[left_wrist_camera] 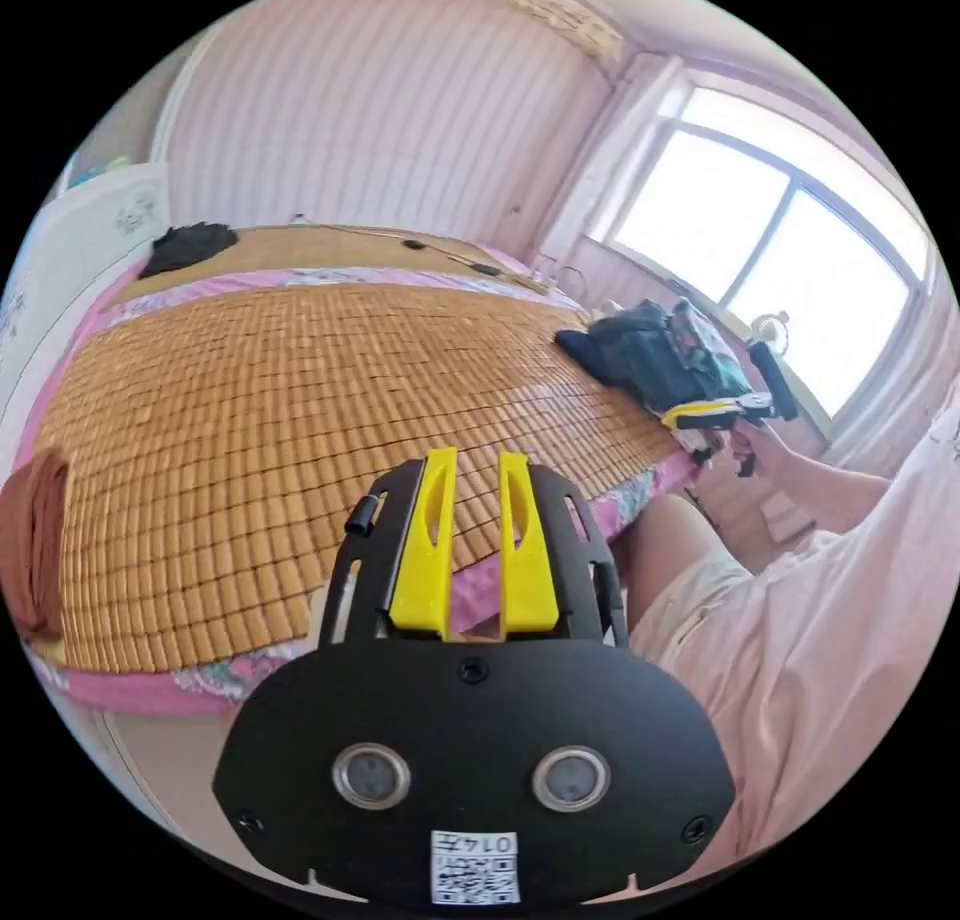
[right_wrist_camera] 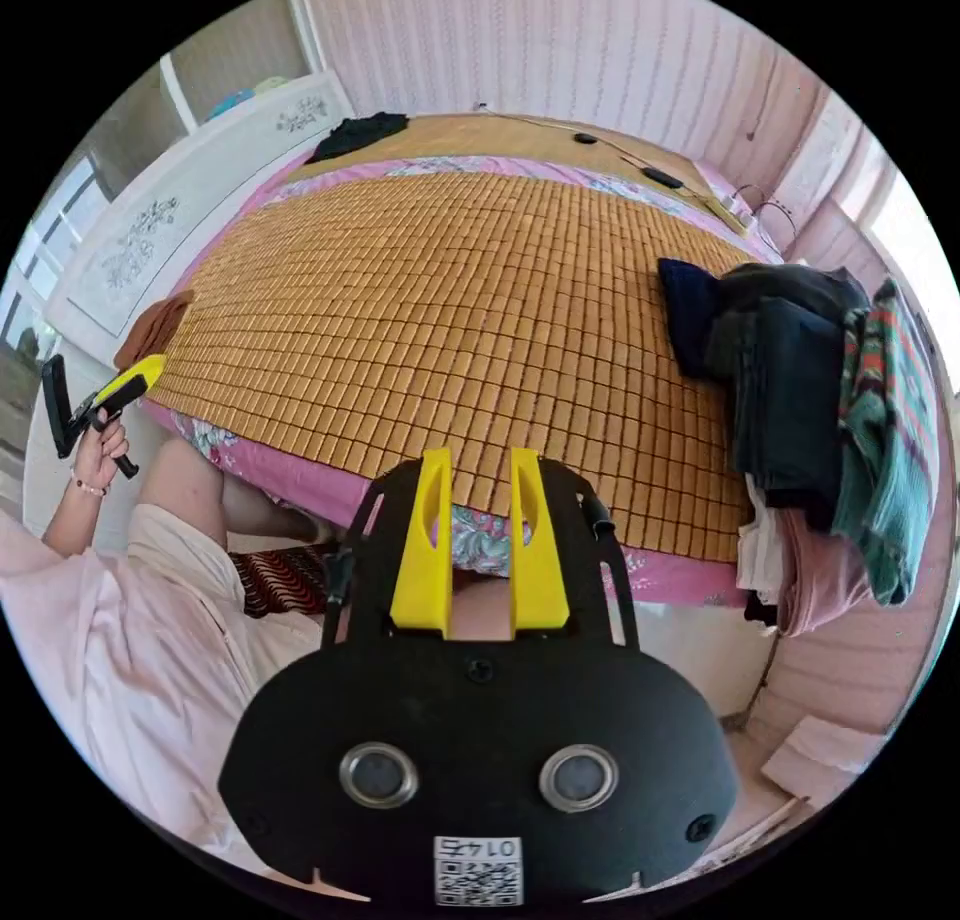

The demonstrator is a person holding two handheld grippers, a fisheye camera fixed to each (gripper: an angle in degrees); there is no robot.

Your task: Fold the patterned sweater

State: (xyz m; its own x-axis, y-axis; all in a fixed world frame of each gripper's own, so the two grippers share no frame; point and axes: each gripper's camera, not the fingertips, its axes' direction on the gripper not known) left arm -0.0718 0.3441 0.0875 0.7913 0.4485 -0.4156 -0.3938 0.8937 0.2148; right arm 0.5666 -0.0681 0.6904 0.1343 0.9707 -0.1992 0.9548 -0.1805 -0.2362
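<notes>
The patterned sweater [right_wrist_camera: 882, 430], teal with red and white stripes, hangs at the outer side of a clothes pile on the bed's right corner; it also shows as the patterned sweater [left_wrist_camera: 708, 345] in the left gripper view. My right gripper [right_wrist_camera: 480, 465] hovers over the bed's near edge, left of the pile, jaws apart with nothing between them. My left gripper [left_wrist_camera: 477, 470] stands open over the near edge of the bamboo mat [left_wrist_camera: 300, 410], far from the sweater. Each view shows the other hand-held gripper: right gripper [left_wrist_camera: 675, 420], left gripper [right_wrist_camera: 150, 367].
Dark folded clothes [right_wrist_camera: 785, 380] and pink and white garments [right_wrist_camera: 800, 570] share the pile. A brown cloth [right_wrist_camera: 152, 328] lies at the mat's left corner, a black garment [right_wrist_camera: 355, 135] at the far end. Cables and chargers [right_wrist_camera: 660, 175] lie near the wall. The person's pink top [right_wrist_camera: 130, 640] is close by.
</notes>
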